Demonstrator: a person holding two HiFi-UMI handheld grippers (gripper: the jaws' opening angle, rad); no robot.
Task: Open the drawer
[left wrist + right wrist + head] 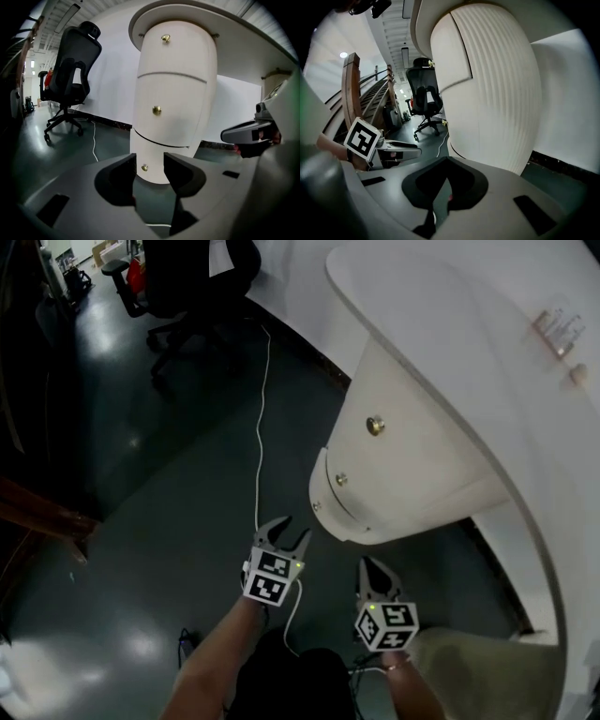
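A white rounded drawer cabinet (412, 465) stands under a curved desk, with three brass knobs down its front. In the left gripper view these are the top knob (165, 38), the middle knob (156, 110) and the bottom knob (144, 167). My left gripper (289, 531) is open and low, a short way in front of the cabinet. The bottom knob shows in the gap between its jaws (150, 172), still some distance beyond them. My right gripper (367, 564) hangs beside the cabinet's ribbed side (497, 93) with its jaws together (443, 187) and nothing in them.
A black office chair (187, 277) stands farther back on the dark floor. A white cable (261, 427) runs across the floor towards the grippers. The white desk top (525, 352) overhangs the cabinet. A wooden stair rail (351, 93) rises at the left.
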